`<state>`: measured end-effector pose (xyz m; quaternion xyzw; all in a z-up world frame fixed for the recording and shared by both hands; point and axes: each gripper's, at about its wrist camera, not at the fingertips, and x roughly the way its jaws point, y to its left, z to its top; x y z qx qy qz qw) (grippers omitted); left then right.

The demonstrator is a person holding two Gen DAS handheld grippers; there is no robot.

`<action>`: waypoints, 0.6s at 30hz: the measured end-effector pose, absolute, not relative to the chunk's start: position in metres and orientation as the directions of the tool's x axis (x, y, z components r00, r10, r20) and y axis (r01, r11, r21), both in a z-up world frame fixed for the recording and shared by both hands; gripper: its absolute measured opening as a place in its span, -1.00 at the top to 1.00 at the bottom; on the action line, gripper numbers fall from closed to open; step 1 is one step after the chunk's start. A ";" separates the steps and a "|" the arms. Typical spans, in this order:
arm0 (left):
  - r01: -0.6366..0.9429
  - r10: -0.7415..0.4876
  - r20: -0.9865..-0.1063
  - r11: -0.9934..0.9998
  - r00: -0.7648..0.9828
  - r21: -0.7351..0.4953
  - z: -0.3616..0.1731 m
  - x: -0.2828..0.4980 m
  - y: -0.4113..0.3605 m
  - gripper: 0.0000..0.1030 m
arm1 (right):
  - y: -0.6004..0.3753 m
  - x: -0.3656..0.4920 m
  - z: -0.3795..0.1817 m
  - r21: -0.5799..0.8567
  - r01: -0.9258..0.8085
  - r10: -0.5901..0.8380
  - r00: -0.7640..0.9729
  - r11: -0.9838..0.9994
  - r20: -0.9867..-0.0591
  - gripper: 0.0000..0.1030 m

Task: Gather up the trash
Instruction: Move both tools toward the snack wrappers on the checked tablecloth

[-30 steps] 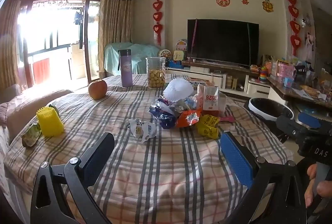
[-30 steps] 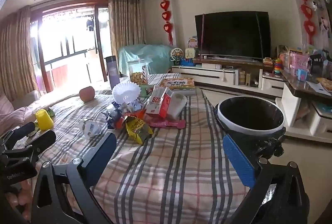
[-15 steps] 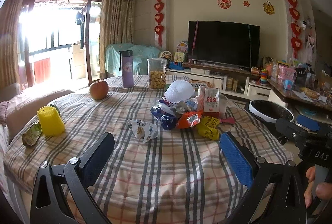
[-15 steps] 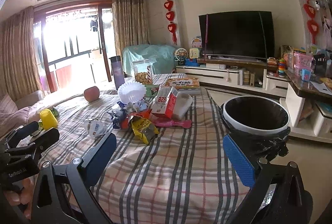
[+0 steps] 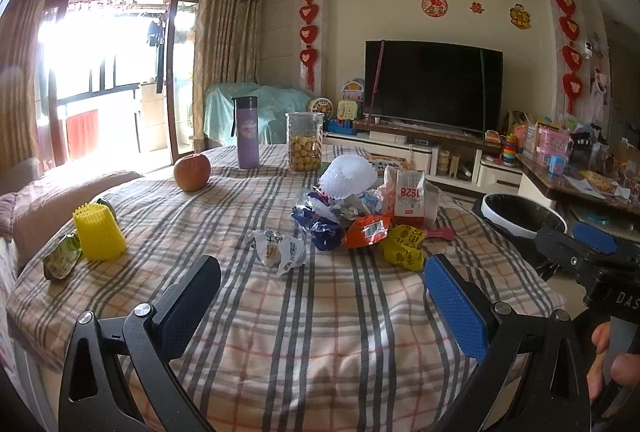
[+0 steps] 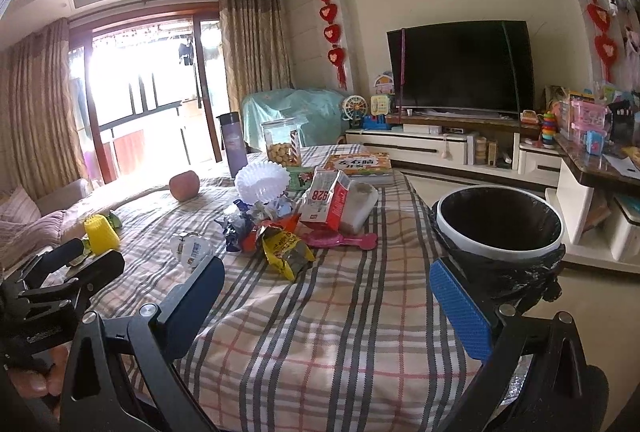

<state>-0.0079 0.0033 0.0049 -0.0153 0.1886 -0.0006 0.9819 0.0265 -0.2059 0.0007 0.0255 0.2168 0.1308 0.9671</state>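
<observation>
I hold the left gripper (image 5: 320, 296) and right gripper (image 6: 328, 296) above the plaid-clothed table (image 5: 320, 332), both with fingers wide apart and nothing between them. The heap of crumpled snack wrappers (image 5: 352, 220) lies mid-table, near the black-lined white trash bin (image 6: 498, 220) standing just off the table's right edge. A dark television (image 5: 432, 84) hangs beyond.

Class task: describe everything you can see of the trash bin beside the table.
The bin is round, with a white rim and a black bag lining it. The bag's edge is folded over the outside and bunches in crinkles below the rim. It stands upright and open, with no lid, close against the right edge of the table. The inside looks dark; no contents can be made out. Its base is hidden.
</observation>
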 end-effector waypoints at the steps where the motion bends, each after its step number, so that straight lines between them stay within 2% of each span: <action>1: -0.006 -0.005 -0.369 1.000 0.929 -0.029 0.005 -0.008 0.003 -0.99 | -0.206 0.026 0.000 0.107 -0.243 0.265 0.871 0.964 -0.413 -1.00; 18: -0.006 -0.005 -0.369 1.000 0.929 -0.030 0.004 -0.008 0.004 -0.99 | -0.201 0.026 0.001 0.116 -0.259 0.284 0.865 0.959 -0.414 -1.00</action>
